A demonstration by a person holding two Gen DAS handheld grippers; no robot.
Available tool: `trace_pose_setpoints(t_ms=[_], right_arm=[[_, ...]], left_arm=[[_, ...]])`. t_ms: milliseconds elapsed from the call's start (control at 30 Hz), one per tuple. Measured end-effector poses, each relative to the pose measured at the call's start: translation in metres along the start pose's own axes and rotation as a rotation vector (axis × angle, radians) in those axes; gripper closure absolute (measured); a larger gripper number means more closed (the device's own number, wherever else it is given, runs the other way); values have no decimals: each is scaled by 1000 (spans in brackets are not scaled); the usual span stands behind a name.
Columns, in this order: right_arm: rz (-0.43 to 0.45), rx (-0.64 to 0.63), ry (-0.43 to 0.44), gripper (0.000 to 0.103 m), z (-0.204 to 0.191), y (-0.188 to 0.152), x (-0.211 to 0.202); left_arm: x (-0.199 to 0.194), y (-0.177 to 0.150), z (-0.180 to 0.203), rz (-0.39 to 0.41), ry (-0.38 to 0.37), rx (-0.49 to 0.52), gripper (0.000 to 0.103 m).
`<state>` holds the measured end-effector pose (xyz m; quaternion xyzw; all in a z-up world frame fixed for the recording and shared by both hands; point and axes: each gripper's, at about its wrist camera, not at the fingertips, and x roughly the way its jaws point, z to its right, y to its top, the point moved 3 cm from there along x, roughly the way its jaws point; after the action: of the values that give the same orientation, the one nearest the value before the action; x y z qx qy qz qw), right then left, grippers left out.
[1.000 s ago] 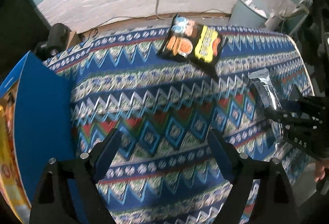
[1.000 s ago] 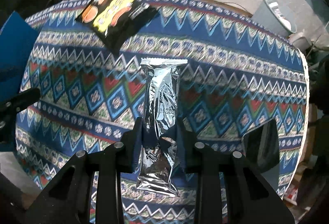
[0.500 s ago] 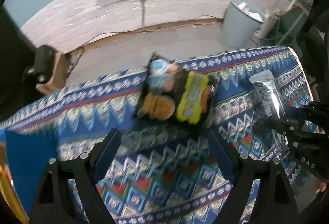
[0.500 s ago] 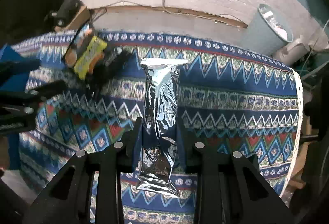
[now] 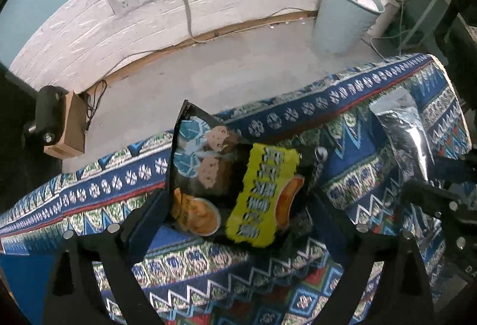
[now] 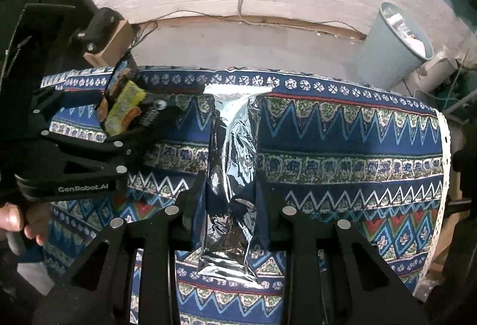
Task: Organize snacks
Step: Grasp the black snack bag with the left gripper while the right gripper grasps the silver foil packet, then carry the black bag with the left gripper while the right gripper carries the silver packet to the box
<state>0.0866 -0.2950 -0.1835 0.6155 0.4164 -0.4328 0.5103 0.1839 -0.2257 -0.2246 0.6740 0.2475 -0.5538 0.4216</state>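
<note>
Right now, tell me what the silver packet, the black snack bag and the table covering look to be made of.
Silver packet: metallised foil film, mirror-shiny, sharp creases and bright glints; likely plastic-backed.
Black snack bag: printed plastic film, glossy, crimped top edge, soft highlights over the yellow label.
Table covering: woven cloth, matte, zigzag pattern, pale lace-like trim along its right edge, draping over the far side.

— Where's the left hand-held gripper [image 5: 238, 214] now?
— Over the table's [image 5: 298, 113] far edge, its jaws just opened wider, straddling the black snack bag [image 5: 226, 179] without pressing it.
— And that silver packet [image 5: 402, 131]?
— Near the table's far right corner, clamped in the right hand-held gripper [image 5: 429, 176].
</note>
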Motion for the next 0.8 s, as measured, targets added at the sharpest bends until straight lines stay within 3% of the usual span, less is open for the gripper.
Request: trace_pose_setpoints(t_ms=[233, 367, 800], right_arm=[[-7, -3, 1, 75, 2, 6, 6], [-13, -5, 1, 75, 1, 5, 9], [-10, -23, -3, 75, -5, 4, 5]], left_arm=[[13, 2, 6, 15, 74, 67, 1], [10, 0, 0, 60, 51, 44, 3], [-12, -17, -9, 141, 100, 61, 37]])
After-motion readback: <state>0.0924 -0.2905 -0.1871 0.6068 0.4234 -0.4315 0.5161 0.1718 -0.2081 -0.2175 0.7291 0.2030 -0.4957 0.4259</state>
